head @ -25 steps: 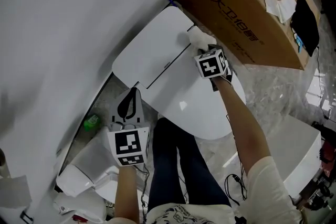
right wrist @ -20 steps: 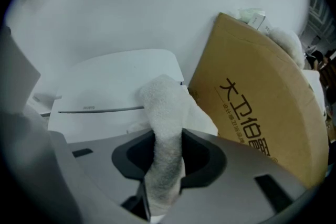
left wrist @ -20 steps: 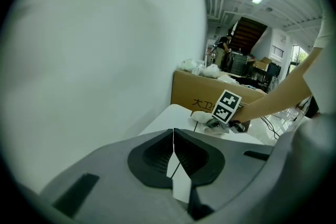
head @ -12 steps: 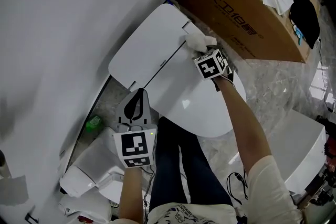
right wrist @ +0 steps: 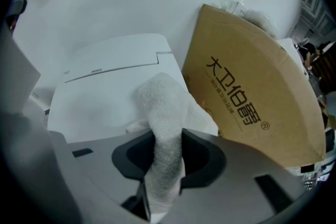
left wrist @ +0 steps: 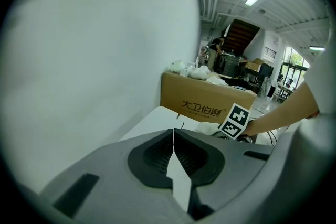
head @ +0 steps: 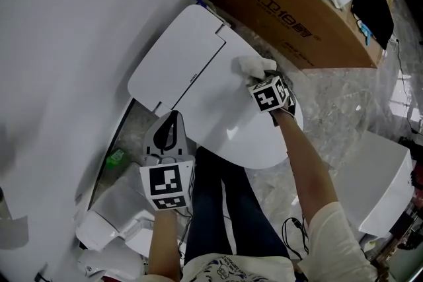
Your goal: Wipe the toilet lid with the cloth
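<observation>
Right gripper is clamping the bunched white cloth, jaws pinching its middle. Cloth is pressing on the toilet lid, far edge, beside the cardboard box. Left gripper is idling off the lid, jaws meeting on nothing. Cloth is looking soft, light, floppy, so gripping mid-bunch seems right; lid is probably hard and slick

The left gripper is held low, close to the body, on a bare forearm; its fingers are pressed together with nothing between them. The right arm reaches forward, nearly straight. The right gripper points away, its fingers clamped on the cloth.
</observation>
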Demonstrator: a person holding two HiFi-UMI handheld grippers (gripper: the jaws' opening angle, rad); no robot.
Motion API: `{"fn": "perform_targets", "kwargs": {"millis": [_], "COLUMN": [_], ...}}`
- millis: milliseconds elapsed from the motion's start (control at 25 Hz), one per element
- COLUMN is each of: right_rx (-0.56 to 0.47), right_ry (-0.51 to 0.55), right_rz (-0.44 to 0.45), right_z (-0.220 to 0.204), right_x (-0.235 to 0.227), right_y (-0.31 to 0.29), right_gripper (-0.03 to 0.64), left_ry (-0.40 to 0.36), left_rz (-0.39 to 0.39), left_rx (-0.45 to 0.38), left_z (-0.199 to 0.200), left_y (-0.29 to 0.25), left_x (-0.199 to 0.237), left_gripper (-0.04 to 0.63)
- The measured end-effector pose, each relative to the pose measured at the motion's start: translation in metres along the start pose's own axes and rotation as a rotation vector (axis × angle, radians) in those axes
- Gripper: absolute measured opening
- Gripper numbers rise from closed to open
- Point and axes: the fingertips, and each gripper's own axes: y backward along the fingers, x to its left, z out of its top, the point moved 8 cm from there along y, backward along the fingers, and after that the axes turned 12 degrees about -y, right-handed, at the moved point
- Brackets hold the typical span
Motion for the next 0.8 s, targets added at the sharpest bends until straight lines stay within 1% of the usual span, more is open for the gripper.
{"fn": "perform_targets", "kwargs": {"millis": [320, 560, 800], "right_rx": [0.043, 0.049, 0.079], "right_ry": [-0.089, -0.222, -0.297], "right_rz": [-0.036, -0.073, -0.103], "right_z": [-0.055, -0.104, -0.148], "right_x": [-0.026, -0.045, -0.057], "right_y": [0.016, 0.030, 0.044], "right_gripper": [0.112, 0.112, 0.112], "left_ry": [-0.013, -0.025, -0.042], "left_rz": [-0.019, -0.039, -0.057], "left_rx": [0.000, -0.006, -0.021], "left_z": [-0.001, 0.000, 0.004], "left_y": [0.004, 0.007, 0.008], "left_x": [-0.019, -0.033, -0.044], "left_gripper": [0.009, 0.009, 0.009]}}
